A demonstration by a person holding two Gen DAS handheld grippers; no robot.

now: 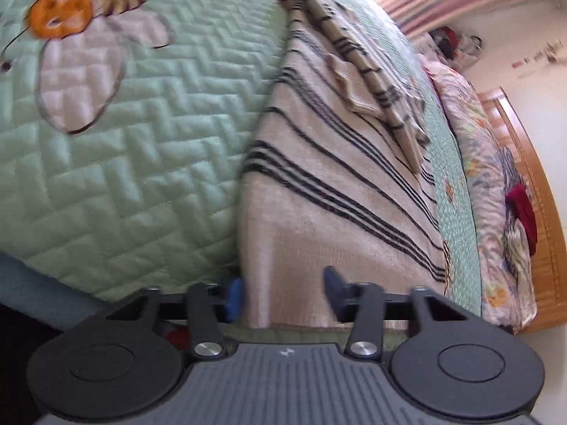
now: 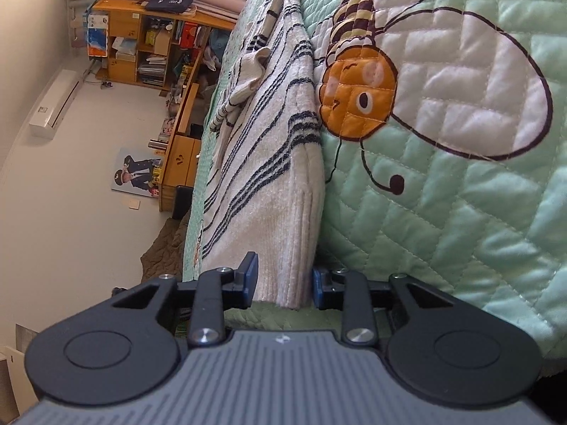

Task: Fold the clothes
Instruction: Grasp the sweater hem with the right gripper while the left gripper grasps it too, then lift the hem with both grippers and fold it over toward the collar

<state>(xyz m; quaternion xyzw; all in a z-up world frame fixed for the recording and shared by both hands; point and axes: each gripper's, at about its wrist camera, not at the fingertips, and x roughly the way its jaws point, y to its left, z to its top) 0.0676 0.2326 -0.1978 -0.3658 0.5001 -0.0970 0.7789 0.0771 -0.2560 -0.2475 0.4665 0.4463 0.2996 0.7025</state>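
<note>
The striped sweater [image 1: 319, 191] lies spread on the bed, on a green quilted bedspread [image 1: 141, 184] printed with a cartoon bee [image 2: 358, 102]. It is cream knit with groups of thin dark stripes. Its long axis runs straight away from both cameras, the near ribbed hem at the grippers and the far end toward the top of each view. A sleeve [image 1: 358, 53] is folded inward and lies on top of the body, running roughly along the same axis.

Left gripper [image 1: 283, 294]: jaws stand fairly wide, one blue pad at the sweater's left edge, the other over the fabric. The hem lies between them; whether they bear on it cannot be told. The view is motion-blurred.

Right gripper [image 2: 283, 285]: jaws are narrower, set on either side of the sweater's near corner where the fabric folds up into a ridge. Both pads appear to touch the knit.

Beyond the bed, a flowered duvet [image 1: 482, 163] lies along a wooden headboard [image 1: 531, 163]; in the right wrist view a wooden shelf unit [image 2: 149, 46] stands against the wall.
</note>
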